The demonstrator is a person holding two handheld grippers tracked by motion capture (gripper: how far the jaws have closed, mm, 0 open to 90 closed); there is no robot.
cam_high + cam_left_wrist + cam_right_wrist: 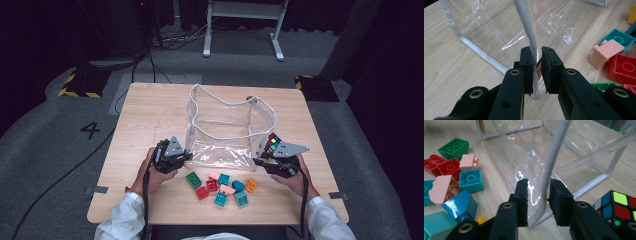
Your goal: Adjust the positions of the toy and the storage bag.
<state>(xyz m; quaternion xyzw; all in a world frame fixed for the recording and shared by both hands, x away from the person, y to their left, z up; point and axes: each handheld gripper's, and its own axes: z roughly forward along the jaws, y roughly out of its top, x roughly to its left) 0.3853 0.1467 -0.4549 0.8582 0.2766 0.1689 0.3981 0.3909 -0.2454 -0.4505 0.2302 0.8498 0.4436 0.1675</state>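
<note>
Clear plastic bag [227, 131]: left gripper [537, 58] pinches one corner seam, right gripper [538, 192] straddles another, unclosed; next, close.

Wooden table [150, 115] bears clear bag [225, 125], blocks [222, 186], cube [272, 143].

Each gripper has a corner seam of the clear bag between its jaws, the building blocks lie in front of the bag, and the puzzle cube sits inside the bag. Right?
Not quite: the puzzle cube sits on the table outside the clear bag, beside the right gripper, as the high view shows. The rest holds: left gripper straddles a seam too.
</note>
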